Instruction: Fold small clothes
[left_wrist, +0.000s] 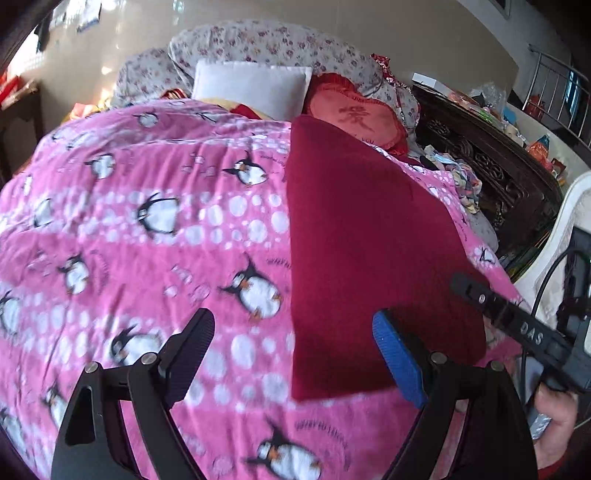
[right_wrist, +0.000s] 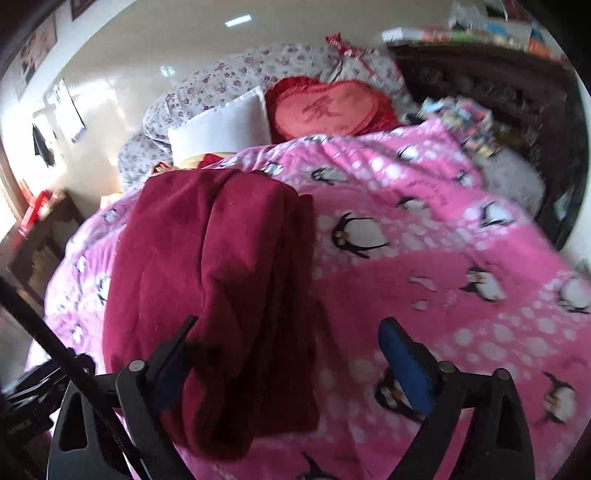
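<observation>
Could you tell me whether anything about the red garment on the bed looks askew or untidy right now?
Mostly tidy. The red garment lies folded on the pink blanket, but its layers look bunched, with a thick ridge running down the middle in the right wrist view. Both the left gripper and right gripper are open, holding nothing.
</observation>
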